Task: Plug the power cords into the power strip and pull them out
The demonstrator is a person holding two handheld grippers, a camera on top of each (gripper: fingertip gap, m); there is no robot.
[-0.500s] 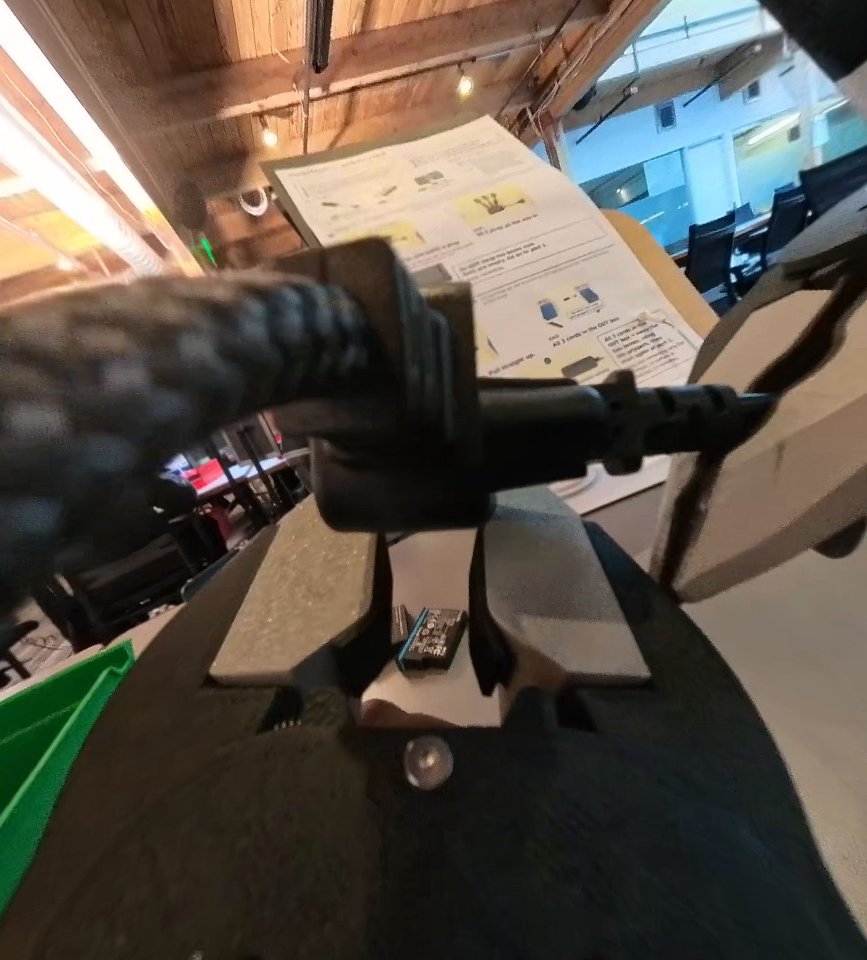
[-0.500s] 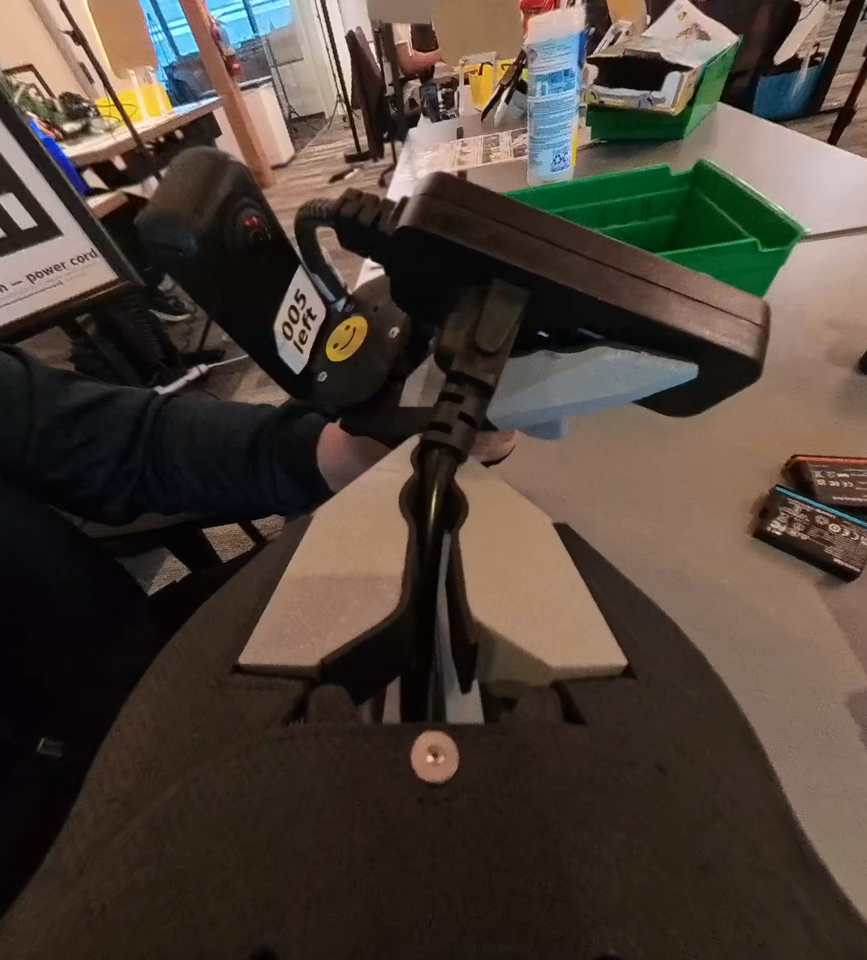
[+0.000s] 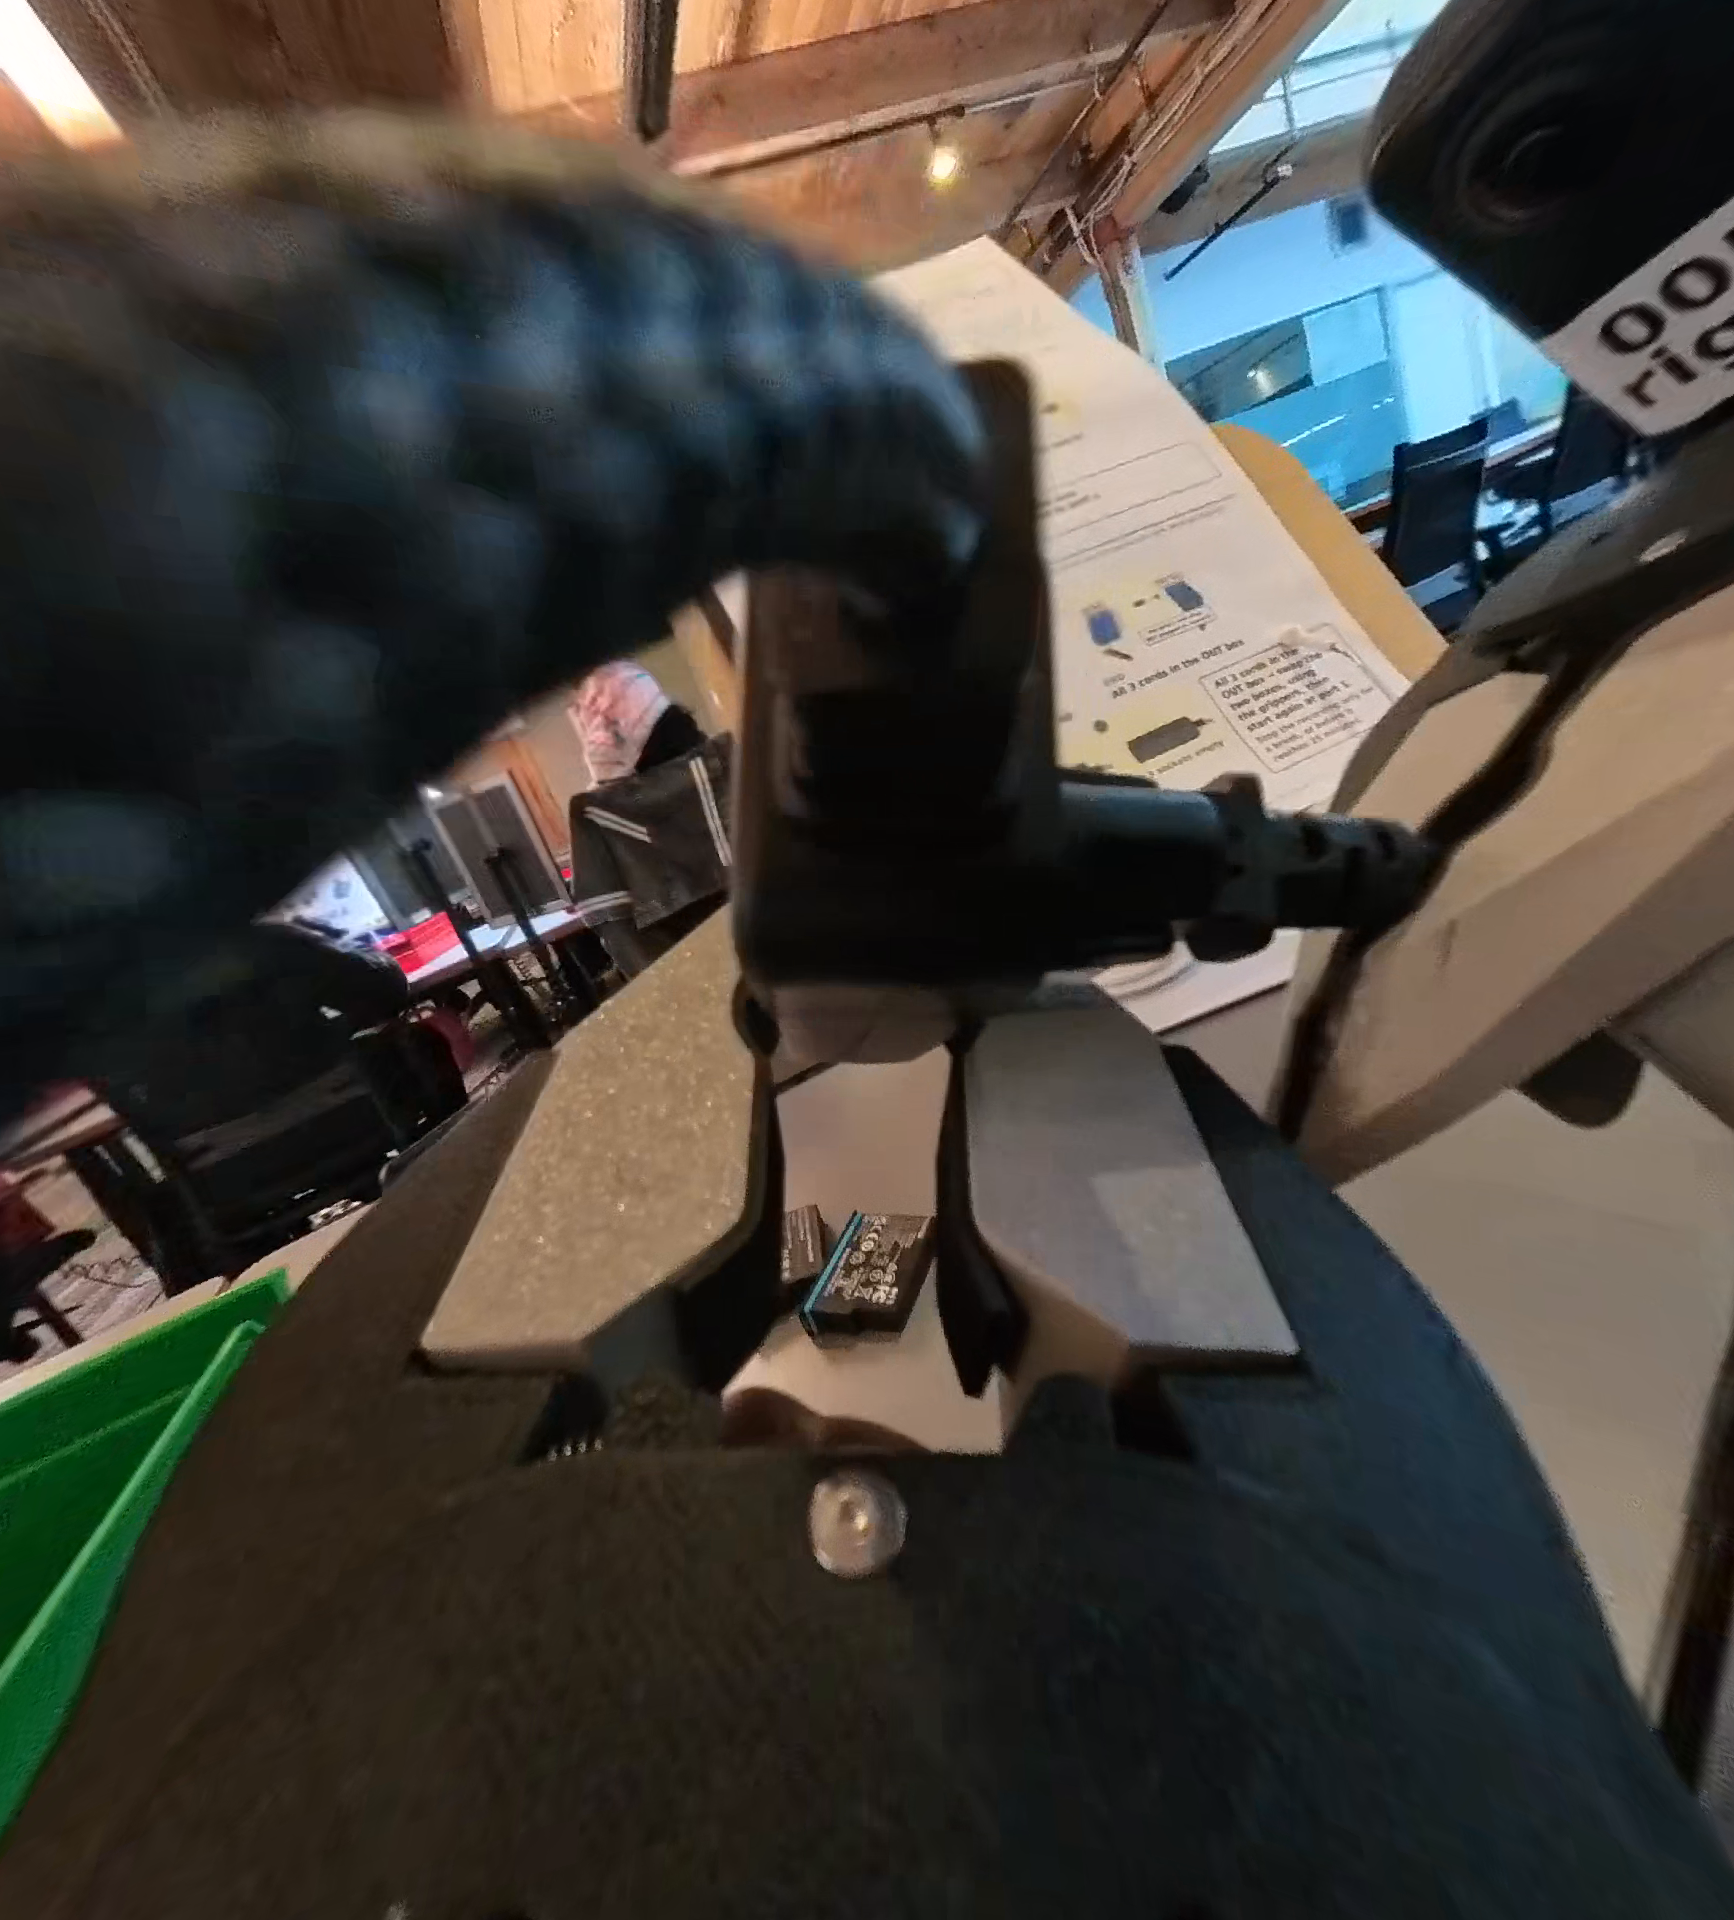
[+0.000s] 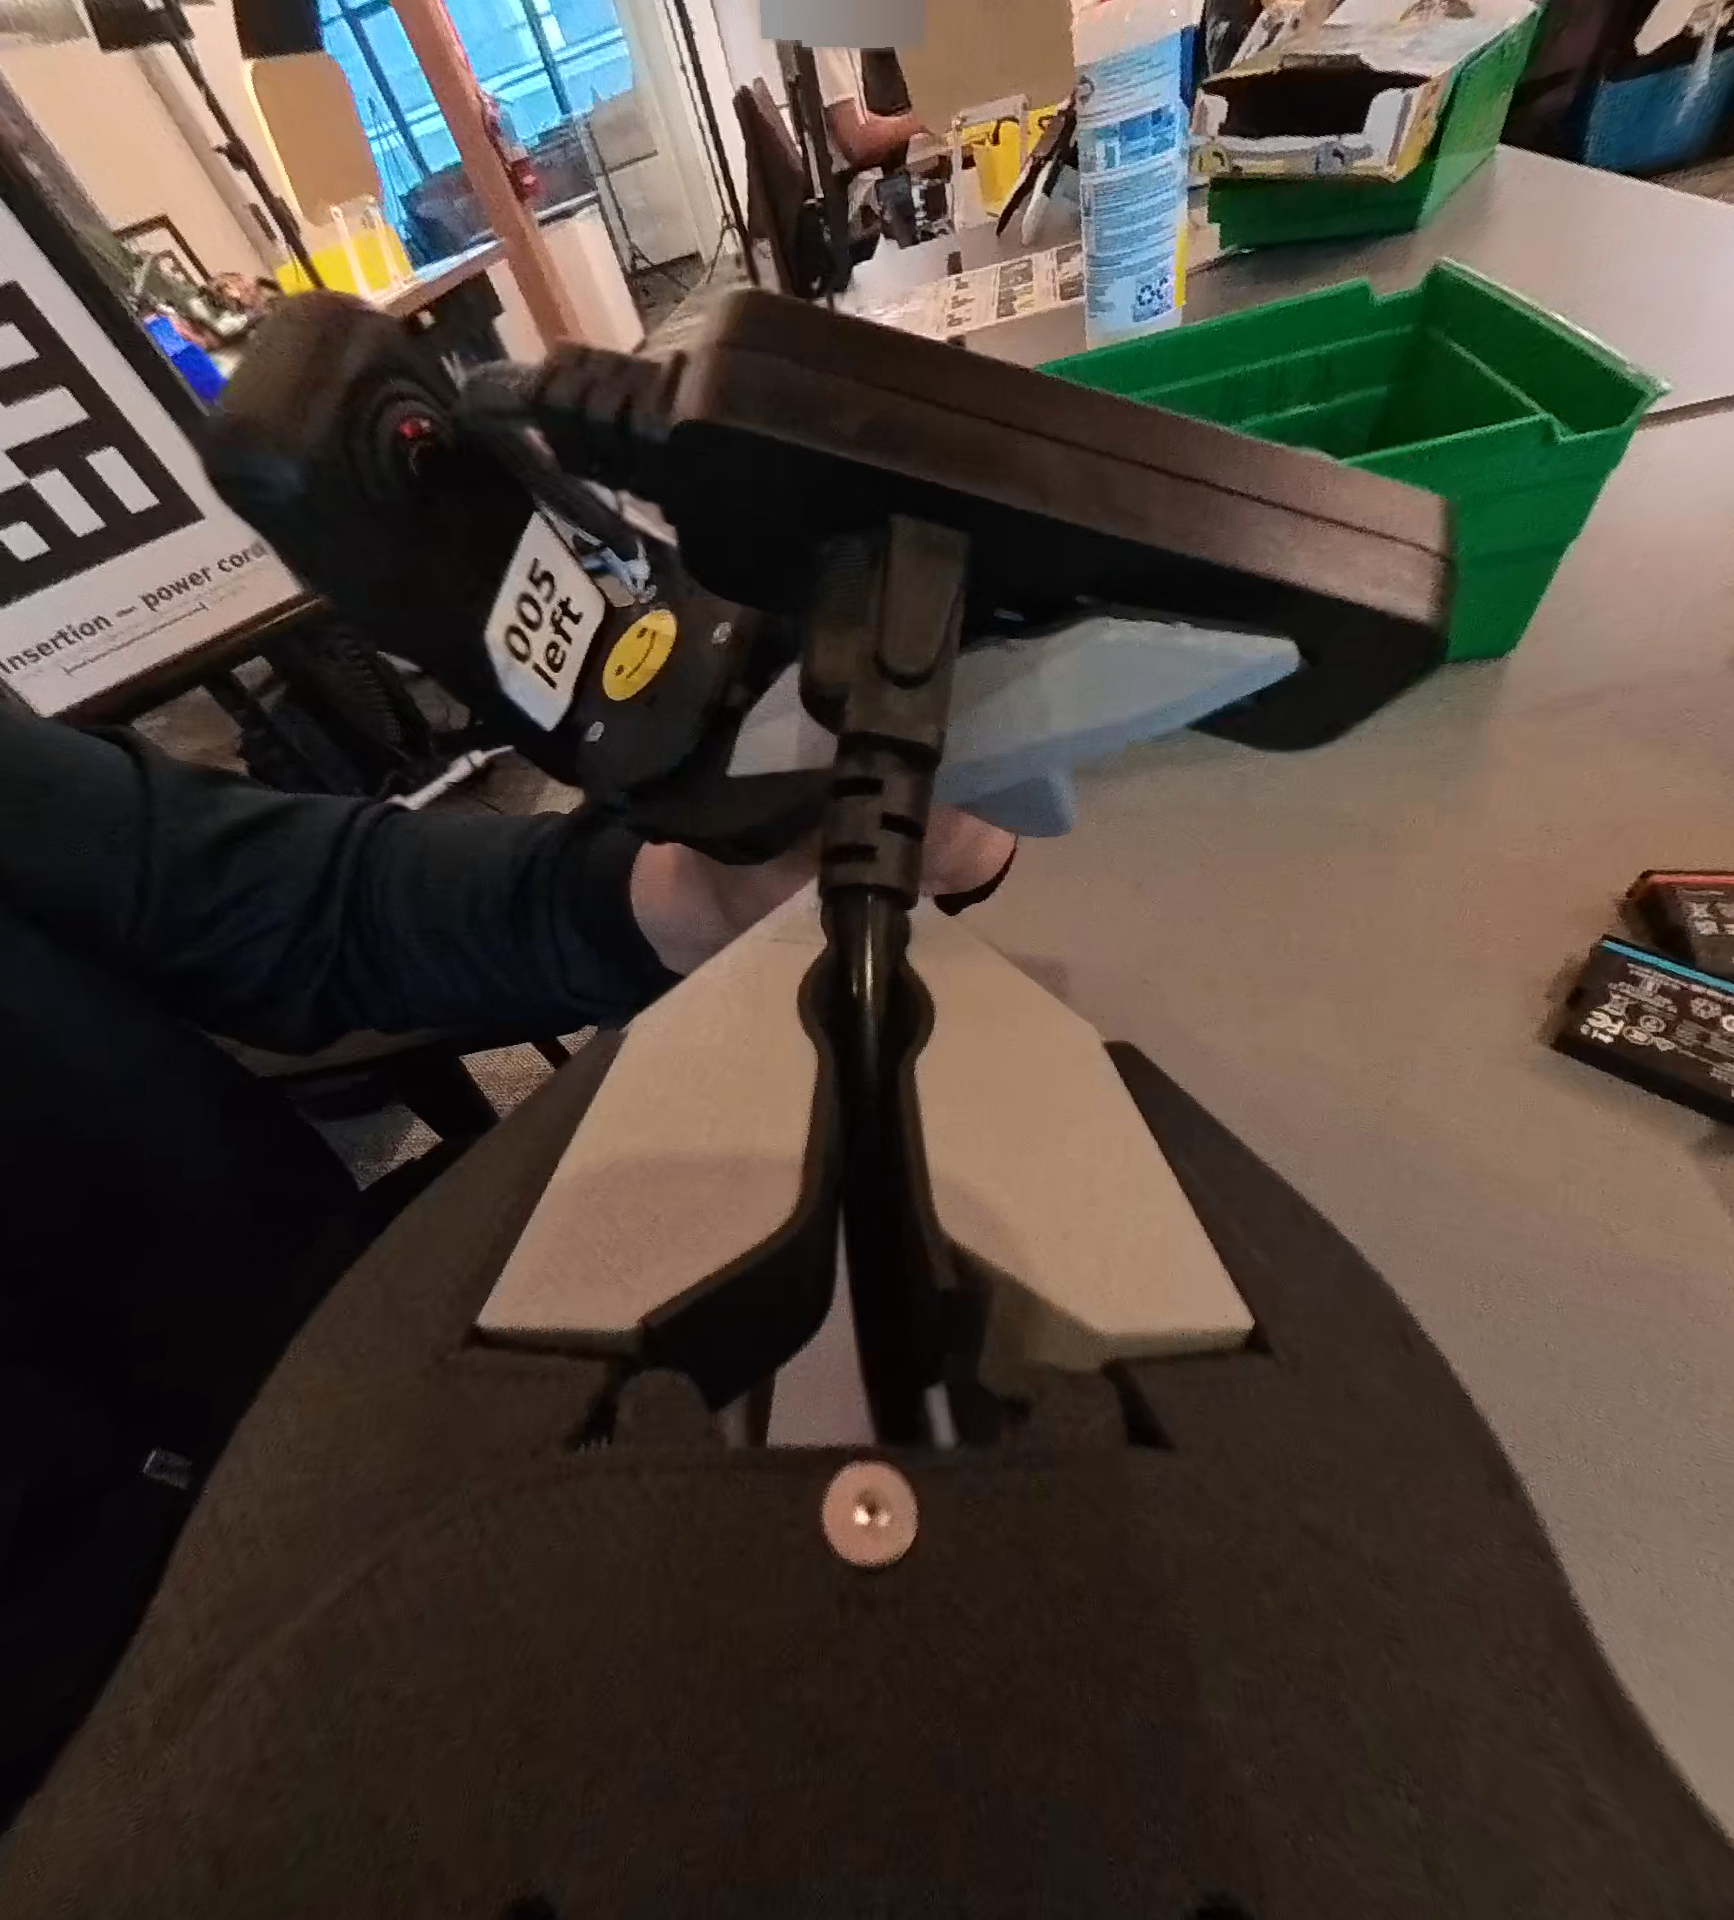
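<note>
My left gripper (image 3: pixel 863 1008) is shut on a black power strip (image 3: pixel 884 727) and holds it in the air above the table. The strip's thick braided cable (image 3: pixel 323 520) sweeps off to the left, blurred. A black plug (image 3: pixel 1133 862) sits against the strip's face, with no prongs showing. My right gripper (image 4: pixel 863 935) is shut on the black power cord (image 4: pixel 868 1049) just behind the plug (image 4: pixel 884 644), under the strip (image 4: pixel 1050 499). The right gripper also shows in the left wrist view (image 3: pixel 1528 894). The left gripper's pale finger (image 4: pixel 1050 707) shows under the strip.
A green bin (image 4: pixel 1414 416) stands behind the strip and also shows at lower left (image 3: pixel 42 1507). Two flat black batteries (image 4: pixel 1694 1029) lie on the grey table (image 4: pixel 1362 1143). An instruction sheet (image 3: pixel 1206 582), a tall canister (image 4: pixel 1128 177) and a marker sign (image 4: pixel 32 447) stand around. Some 9 cm of space lies between my two pairs of fingers.
The strip has tilted and come a little closer to the left camera, and its braided cable has swung up. The plug stays against the strip. Both grips are unchanged.
</note>
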